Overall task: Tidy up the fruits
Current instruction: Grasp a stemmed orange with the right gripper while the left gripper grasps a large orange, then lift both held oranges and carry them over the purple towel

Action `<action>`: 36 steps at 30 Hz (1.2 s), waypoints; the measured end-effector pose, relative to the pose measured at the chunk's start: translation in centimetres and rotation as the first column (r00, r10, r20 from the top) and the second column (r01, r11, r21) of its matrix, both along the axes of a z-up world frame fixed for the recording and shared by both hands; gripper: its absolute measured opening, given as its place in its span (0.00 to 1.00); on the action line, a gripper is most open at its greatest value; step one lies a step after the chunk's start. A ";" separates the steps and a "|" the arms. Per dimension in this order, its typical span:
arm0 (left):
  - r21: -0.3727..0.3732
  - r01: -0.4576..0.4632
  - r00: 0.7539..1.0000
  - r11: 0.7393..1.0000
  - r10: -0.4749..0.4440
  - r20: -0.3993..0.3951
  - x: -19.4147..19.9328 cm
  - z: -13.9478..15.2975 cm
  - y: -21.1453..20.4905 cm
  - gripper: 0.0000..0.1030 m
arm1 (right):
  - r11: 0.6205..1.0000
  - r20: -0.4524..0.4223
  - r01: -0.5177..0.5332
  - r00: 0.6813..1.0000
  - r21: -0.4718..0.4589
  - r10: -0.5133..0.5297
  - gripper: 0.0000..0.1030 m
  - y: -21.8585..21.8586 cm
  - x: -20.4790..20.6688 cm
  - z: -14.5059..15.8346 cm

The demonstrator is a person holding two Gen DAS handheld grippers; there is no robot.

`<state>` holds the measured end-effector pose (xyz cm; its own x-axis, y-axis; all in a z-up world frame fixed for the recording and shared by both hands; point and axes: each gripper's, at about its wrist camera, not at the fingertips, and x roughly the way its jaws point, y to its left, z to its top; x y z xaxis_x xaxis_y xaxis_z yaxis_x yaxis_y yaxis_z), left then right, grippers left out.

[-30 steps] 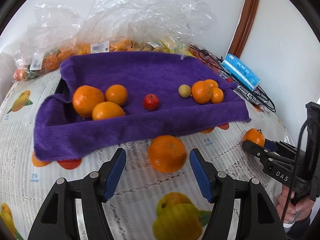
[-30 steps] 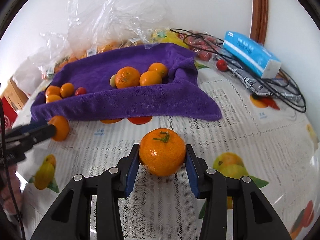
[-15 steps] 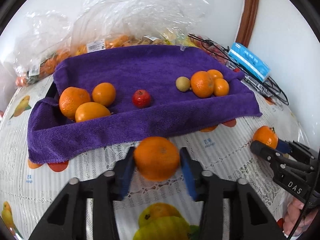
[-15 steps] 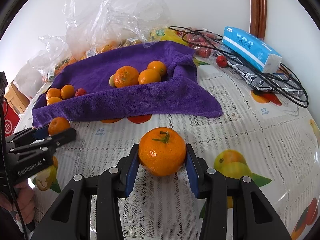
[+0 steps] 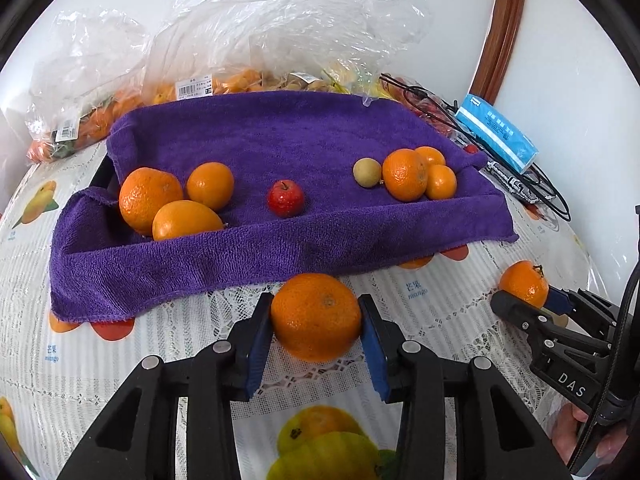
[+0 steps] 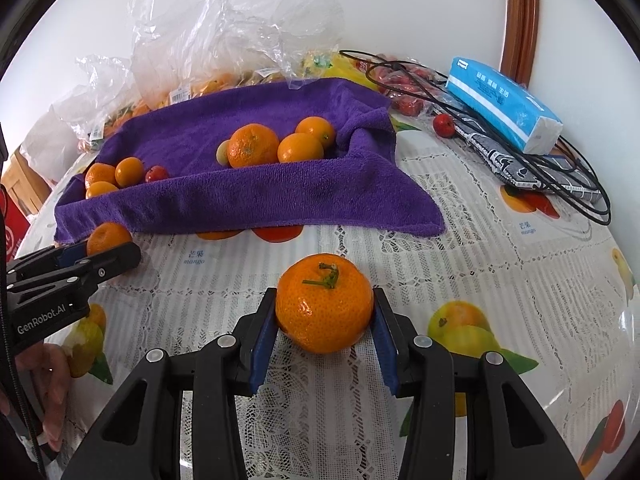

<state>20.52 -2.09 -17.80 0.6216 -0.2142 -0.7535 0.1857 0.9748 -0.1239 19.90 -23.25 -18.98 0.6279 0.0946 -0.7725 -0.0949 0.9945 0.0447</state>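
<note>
My left gripper (image 5: 316, 308) is shut on a large orange (image 5: 316, 320) just in front of the purple towel (image 5: 280, 248), its blue pads pressing both sides. My right gripper (image 6: 324, 300) is shut on a stemmed mandarin (image 6: 324, 308) over the lace tablecloth. The towel holds three oranges (image 5: 150, 196) on its left, a small red fruit (image 5: 285, 198) in the middle, and a yellow-green fruit (image 5: 367, 172) beside three oranges (image 5: 404, 174) on its right. Each gripper shows in the other's view: the right gripper (image 5: 520, 300) at the far right, the left gripper (image 6: 108, 248) at the far left.
Clear plastic bags of fruit (image 5: 240, 40) pile up behind the towel against the wall. A blue tissue pack (image 6: 500, 100), black cables (image 6: 560, 184) and small red fruits (image 6: 444, 125) lie at the back right. The fruit-print tablecloth (image 6: 460, 264) covers the table. A person's hand (image 6: 52, 380) shows at the left.
My left gripper slid forward around the large orange and closed on it. The right gripper kept still with its mandarin held.
</note>
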 end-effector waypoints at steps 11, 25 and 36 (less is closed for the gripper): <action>0.008 -0.002 1.000 1.000 0.002 0.001 0.1 0.0 0.0 0.38 | 1.000 0.000 -0.004 1.000 0.006 0.004 0.45 0.0 0.0 0.0; -0.055 0.018 1.000 0.998 -0.017 0.024 -0.6 0.6 0.2 0.38 | 1.000 0.002 -0.001 1.000 0.016 0.001 0.43 -0.1 -0.1 0.0; -0.096 0.031 0.997 0.995 -0.025 0.071 -1.2 1.8 0.7 0.38 | 1.000 0.002 0.000 1.000 0.020 0.000 0.43 -0.2 -0.1 0.0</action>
<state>19.27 -1.42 -16.01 0.6647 -0.3024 -0.6832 0.2244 0.9530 -0.2035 19.82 -23.41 -18.98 0.6295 0.1103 -0.7691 -0.0955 0.9934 0.0643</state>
